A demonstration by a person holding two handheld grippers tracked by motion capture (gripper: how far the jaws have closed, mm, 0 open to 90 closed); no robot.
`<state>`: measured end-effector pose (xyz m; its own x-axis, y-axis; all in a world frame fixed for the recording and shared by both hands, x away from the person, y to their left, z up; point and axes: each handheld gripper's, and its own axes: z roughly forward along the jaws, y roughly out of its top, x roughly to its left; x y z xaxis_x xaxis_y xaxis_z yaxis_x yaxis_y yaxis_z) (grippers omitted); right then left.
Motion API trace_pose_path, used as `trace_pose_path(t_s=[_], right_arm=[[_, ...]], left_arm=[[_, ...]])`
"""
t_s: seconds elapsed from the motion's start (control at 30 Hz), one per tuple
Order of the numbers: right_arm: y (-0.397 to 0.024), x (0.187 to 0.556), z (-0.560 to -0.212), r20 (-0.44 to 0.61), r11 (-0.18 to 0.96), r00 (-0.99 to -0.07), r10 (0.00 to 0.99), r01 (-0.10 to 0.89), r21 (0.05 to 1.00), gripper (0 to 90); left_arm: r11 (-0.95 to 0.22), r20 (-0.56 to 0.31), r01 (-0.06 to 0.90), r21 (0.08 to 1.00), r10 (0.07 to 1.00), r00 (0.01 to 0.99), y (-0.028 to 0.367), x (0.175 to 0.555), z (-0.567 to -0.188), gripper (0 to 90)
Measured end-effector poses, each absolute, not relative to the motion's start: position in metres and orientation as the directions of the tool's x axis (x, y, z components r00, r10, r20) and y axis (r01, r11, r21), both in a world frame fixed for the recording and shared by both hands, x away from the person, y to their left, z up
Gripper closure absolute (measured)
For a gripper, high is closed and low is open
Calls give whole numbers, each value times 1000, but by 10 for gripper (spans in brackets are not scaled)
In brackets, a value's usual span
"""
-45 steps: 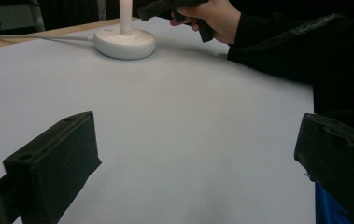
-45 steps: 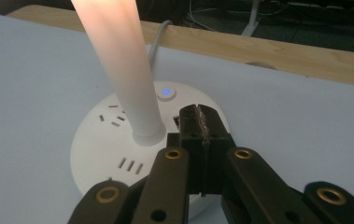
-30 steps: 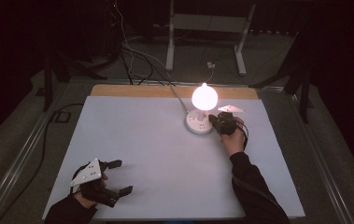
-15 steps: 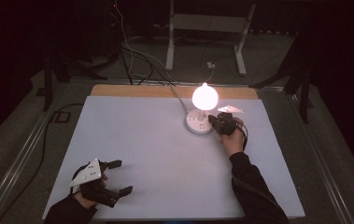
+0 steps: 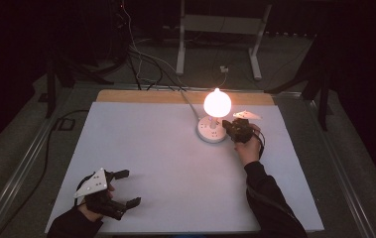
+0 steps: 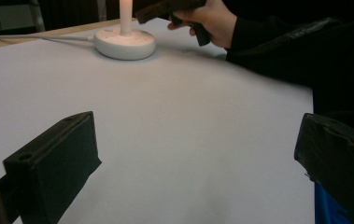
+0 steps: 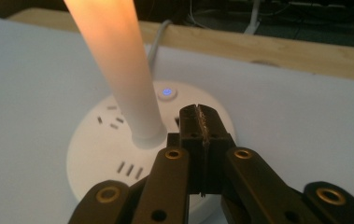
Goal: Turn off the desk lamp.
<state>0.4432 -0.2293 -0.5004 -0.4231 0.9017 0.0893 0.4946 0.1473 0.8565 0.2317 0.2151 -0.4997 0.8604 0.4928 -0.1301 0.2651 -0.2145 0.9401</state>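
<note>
Lit bulb (image 5: 217, 102) stands upright in round white socket base (image 5: 209, 133).

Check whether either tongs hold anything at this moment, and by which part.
Nothing is held. The right tongs are shut empty, tips over the round white socket base beside the lit lamp. The left tongs stand open over the white table.

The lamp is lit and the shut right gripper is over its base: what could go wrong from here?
1. The right gripper, jaws shut, hovers over the round base near the small blue button; a careless push may hit the sockets instead.
2. It may knock the glowing lamp over.
3. The cord could drag the base.
</note>
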Motion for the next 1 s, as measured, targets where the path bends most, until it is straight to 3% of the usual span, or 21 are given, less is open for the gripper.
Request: trace_pose_path(t_s=[1.0], right_arm=[[-235, 443, -494, 87, 144, -416, 905, 493, 858, 898]], left_arm=[[-215, -130, 265, 940, 492, 861, 215, 232, -500, 5]])
